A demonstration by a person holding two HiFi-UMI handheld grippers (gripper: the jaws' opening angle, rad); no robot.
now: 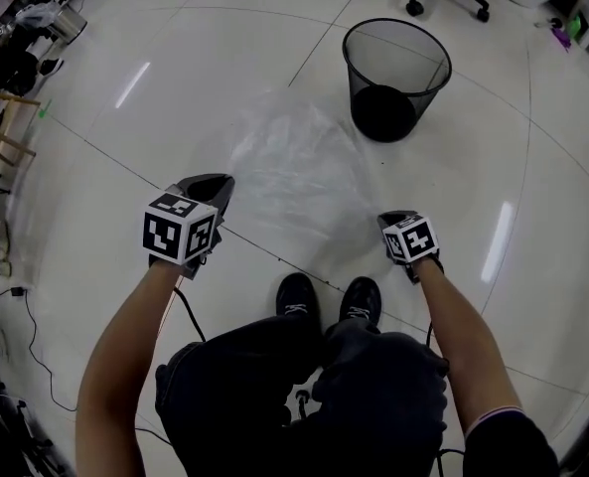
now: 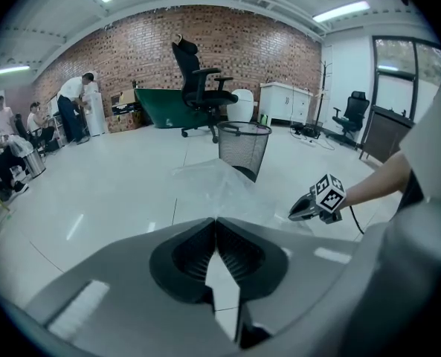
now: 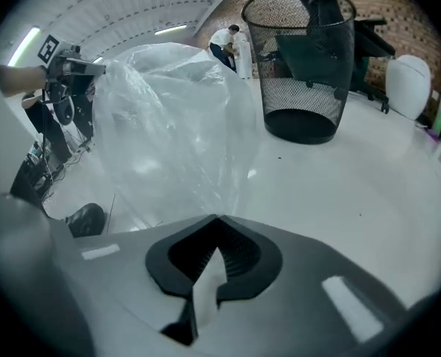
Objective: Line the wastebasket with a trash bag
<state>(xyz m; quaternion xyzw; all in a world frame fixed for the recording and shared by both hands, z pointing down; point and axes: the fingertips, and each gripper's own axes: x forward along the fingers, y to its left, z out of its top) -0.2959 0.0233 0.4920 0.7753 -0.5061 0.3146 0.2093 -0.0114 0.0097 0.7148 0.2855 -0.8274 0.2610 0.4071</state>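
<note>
Trash bag [image 1: 294, 172]: hangs in front of the person, between the two grippers, its far edge near the wastebasket [image 1: 396, 73] but not over it.

Step judged: spreading the bag before carrying it to the basket. To do it well:
- pinch only at the rim
- draw the grippers apart so that the mouth opens
- lift until the closed end hangs free, then lower that end into the basket first

The film is thin and may slip or tear if jerked.

Look: clear, creased, billowed film. It is not clear which edge is the mouth.

Left gripper [image 1: 215, 185]: jaws together, film pinched at the tips.

Right gripper [image 1: 393, 217]: jaws likewise closed on the bag's near right edge.

Wastebasket: black mesh, upright and unlined, on the pale floor [image 1: 175, 87], far right.
</note>
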